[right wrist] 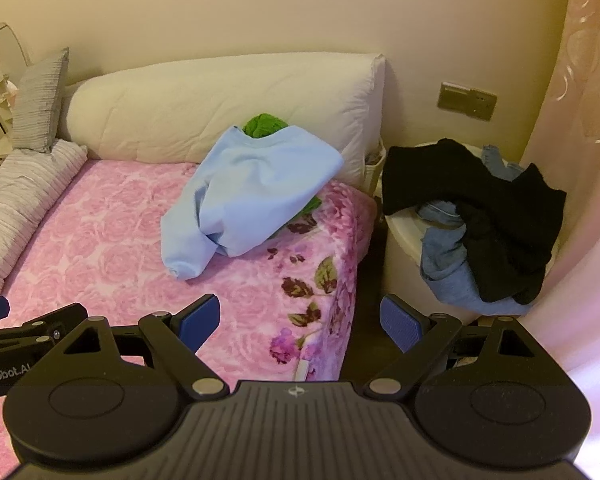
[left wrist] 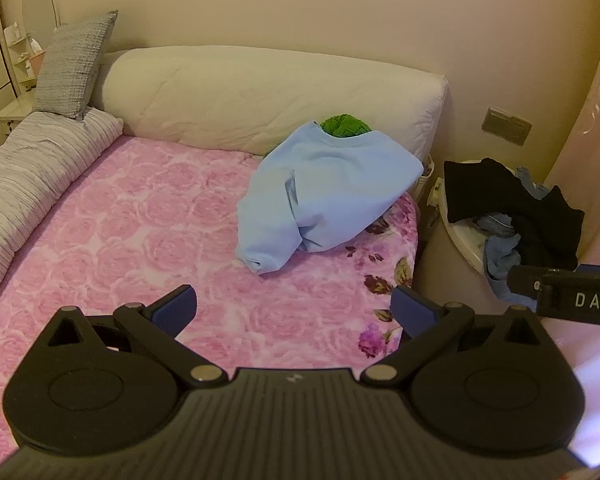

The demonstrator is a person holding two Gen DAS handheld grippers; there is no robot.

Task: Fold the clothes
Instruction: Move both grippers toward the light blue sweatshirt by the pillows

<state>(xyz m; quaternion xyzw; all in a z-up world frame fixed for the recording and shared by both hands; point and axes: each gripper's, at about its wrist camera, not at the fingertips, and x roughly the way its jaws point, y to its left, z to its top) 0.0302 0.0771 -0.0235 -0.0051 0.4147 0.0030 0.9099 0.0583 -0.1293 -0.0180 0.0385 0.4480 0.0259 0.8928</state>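
A light blue top lies crumpled on the far right part of a bed covered in a pink rose-print spread, its upper edge resting against a long white bolster at the head. A green garment pokes out from behind the top's neckline, and the right wrist view shows a sliver of the same green under its right edge. Both grippers hover over the near end of the bed, well apart from the clothes. The left gripper has its jaws wide, blue pads spread with nothing between them, above the pink spread. The right gripper is likewise spread wide and empty, poised over the bed's right edge, where the print turns to dark leaves and purple flowers. Each gripper shows at the edge of the other's view.

Beside the bed on the right, a white basket holds a heap of laundry: a black garment draped across the top, blue denim spilling over the front rim. A striped grey quilt is rolled along the bed's left side, with a grey pillow propped upright at its far end. Behind that pillow stands a white dresser with an oval mirror. A brass switch plate is set in the cream wall, and a pink curtain hangs at far right.
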